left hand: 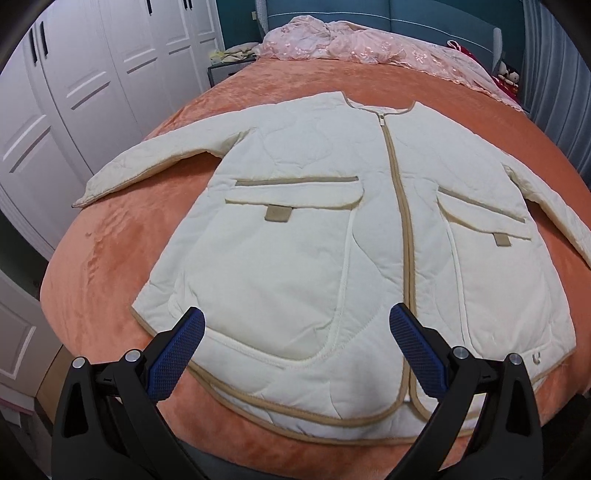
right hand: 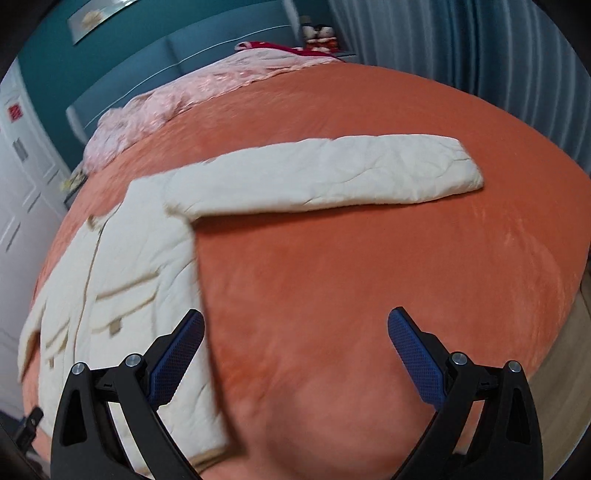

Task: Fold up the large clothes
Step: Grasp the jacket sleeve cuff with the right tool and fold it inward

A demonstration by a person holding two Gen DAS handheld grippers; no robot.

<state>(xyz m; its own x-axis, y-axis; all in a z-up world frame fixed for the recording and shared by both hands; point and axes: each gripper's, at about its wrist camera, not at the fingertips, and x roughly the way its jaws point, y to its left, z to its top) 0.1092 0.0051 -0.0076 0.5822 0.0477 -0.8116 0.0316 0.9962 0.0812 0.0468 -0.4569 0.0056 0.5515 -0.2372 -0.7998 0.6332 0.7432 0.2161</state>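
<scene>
A cream quilted jacket (left hand: 295, 236) with tan trim, a zipped front and two flap pockets lies flat, front up, on the orange bedspread (left hand: 110, 266), both sleeves spread out. My left gripper (left hand: 297, 325) is open and empty, above the jacket's hem, left of the zip. In the right wrist view the jacket (right hand: 122, 258) lies at the left, its sleeve (right hand: 332, 173) stretched to the right. My right gripper (right hand: 295, 325) is open and empty above bare bedspread (right hand: 369, 277), beside the jacket's right side edge.
A crumpled pink quilt (left hand: 369, 44) lies at the head of the bed against a teal headboard (left hand: 424, 14). White wardrobe doors (left hand: 92, 74) stand left of the bed. Curtains (right hand: 461, 55) hang at the right. Stuffed toys (right hand: 321, 35) sit near the headboard.
</scene>
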